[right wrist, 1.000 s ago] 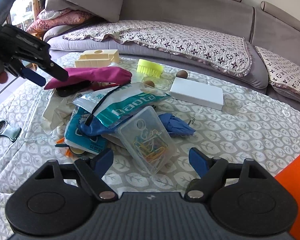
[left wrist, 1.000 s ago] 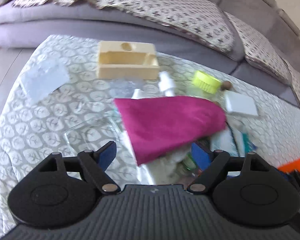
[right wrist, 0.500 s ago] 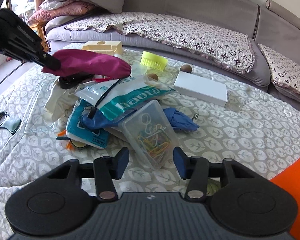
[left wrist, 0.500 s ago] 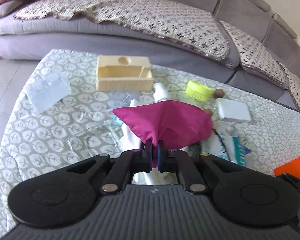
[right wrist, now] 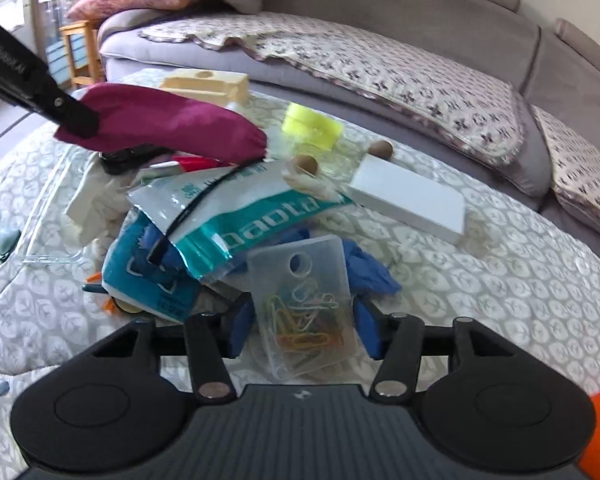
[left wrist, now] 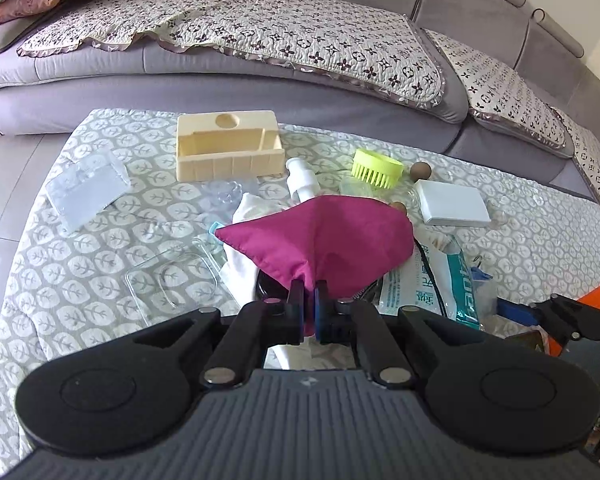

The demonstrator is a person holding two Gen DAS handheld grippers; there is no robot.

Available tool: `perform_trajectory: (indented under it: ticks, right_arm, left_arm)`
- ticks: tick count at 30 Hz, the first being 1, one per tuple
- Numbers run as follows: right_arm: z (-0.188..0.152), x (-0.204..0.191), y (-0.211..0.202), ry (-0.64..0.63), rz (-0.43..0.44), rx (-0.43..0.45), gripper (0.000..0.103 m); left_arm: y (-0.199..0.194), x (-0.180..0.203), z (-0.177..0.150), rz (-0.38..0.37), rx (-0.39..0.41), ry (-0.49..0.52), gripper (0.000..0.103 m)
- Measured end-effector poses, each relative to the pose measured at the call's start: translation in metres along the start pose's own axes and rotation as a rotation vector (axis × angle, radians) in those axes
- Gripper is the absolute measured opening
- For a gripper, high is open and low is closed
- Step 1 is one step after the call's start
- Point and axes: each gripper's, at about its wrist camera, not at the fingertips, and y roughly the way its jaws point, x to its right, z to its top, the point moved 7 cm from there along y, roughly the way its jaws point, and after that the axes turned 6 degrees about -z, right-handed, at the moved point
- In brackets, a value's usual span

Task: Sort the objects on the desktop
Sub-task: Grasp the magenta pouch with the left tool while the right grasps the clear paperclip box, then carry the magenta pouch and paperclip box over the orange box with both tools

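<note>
A magenta cloth pouch (left wrist: 332, 240) hangs over the pile of desktop clutter, with its near corner pinched in my left gripper (left wrist: 309, 292), which is shut on it. The right wrist view shows that gripper (right wrist: 72, 116) holding the pouch (right wrist: 172, 128) up at the left. A clear plastic box of coloured paper clips (right wrist: 300, 280) leans on the pile's near side. My right gripper (right wrist: 302, 328) has it between its blue pads (right wrist: 240, 328), which touch the box's two long sides while the jaws are opening slightly.
A cream organizer tray (left wrist: 228, 152) stands at the table's far side, before the grey sofa (left wrist: 260, 76). Around the pile lie a yellow-green brush (left wrist: 376, 168), a white box (left wrist: 452, 202), a clear lid (left wrist: 172, 276), a teal packet (right wrist: 236, 216) and blue cloth (right wrist: 368, 272).
My left gripper closed on the magenta pouch's corner and raised it a little. My right gripper's jaws narrowed from wide open onto the paper-clip box, which now sits between the pads.
</note>
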Motion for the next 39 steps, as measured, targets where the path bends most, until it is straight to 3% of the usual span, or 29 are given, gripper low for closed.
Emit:
perform_trajectory:
  ticks: [8,22,26,31,39]
  right_arm:
    - [-0.007,-0.001,-0.032,0.038,0.017,-0.013,0.052]
    - [-0.009,0.011,-0.120,0.070,-0.011,0.088,0.052]
    - [-0.019,0.020,-0.143,0.083,-0.022,0.097,0.052]
    - [-0.034,0.029,-0.165,0.104,-0.024,0.115,0.052]
    - [-0.048,0.045,-0.195,0.132,-0.037,0.152,0.052]
  left_arm:
    - [-0.024,0.014,-0.003,0.009,0.026,0.011,0.007]
    - [-0.097,0.070,-0.028,-0.042,0.142,0.122,0.007]
    - [-0.103,0.083,-0.039,-0.057,0.139,0.134,0.007]
    - [-0.106,0.092,-0.044,-0.024,0.131,0.163,0.007]
    - [-0.147,0.127,-0.040,-0.026,0.231,0.231,0.007]
